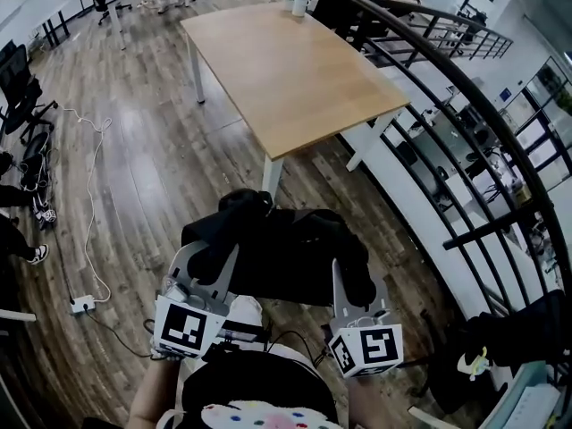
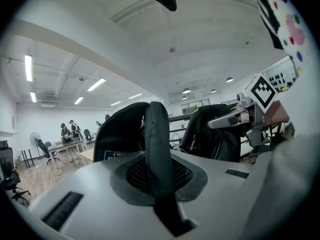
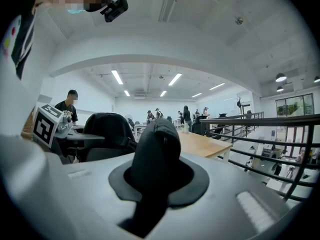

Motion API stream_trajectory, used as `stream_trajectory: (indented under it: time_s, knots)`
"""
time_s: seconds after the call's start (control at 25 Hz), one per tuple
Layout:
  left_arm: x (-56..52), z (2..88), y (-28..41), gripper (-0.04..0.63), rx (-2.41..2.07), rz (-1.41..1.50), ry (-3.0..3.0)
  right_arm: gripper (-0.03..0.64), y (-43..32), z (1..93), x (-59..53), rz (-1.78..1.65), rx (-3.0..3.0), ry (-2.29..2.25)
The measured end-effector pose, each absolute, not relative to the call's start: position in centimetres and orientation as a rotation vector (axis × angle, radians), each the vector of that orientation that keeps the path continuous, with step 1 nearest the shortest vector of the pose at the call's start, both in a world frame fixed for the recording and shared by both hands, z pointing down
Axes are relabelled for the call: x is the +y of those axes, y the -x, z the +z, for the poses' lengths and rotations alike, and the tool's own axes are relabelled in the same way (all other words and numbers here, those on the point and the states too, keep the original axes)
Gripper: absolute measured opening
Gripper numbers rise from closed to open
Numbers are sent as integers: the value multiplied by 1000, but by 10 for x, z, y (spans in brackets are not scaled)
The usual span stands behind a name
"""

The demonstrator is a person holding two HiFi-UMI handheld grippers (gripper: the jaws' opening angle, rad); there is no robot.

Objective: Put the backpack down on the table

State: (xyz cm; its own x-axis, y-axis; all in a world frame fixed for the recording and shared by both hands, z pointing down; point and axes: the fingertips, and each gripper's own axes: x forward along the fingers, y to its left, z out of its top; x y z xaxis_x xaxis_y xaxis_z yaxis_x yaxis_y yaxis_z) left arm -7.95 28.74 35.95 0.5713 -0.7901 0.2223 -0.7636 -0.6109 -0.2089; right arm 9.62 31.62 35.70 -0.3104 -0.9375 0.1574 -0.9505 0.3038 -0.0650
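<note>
A black backpack [image 1: 286, 253] hangs over the wooden floor, just short of the near corner of the light wooden table [image 1: 286, 70]. My left gripper [image 1: 213, 259] is shut on a black padded strap [image 2: 157, 144] at the bag's left side. My right gripper [image 1: 354, 281] is shut on another black strap [image 3: 155, 151] at its right side. The left gripper view has the bag's dark bulk [image 2: 117, 134] right behind the strap and the right gripper [image 2: 240, 116] beyond it. In the right gripper view the table [image 3: 202, 144] lies ahead.
A black metal railing [image 1: 465, 114] runs along the table's right side. A white bottle [image 1: 300, 3] stands at the table's far end. Office chairs [image 1: 20, 88] stand at the left, and a cable leads to a power strip [image 1: 82, 304] on the floor. People stand at far desks [image 3: 150, 115].
</note>
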Motion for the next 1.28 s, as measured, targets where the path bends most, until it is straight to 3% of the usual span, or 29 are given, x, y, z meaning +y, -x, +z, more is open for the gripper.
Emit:
stream_trajectory:
  time_s: [0.84, 1.28]
  knots:
    - [110, 337, 99, 37, 1232, -395, 2722, 66, -73, 341, 151, 205, -2401, -1876]
    - [70, 336, 108, 37, 1213, -368, 2731, 66, -65, 340, 113, 208, -2380, -1921]
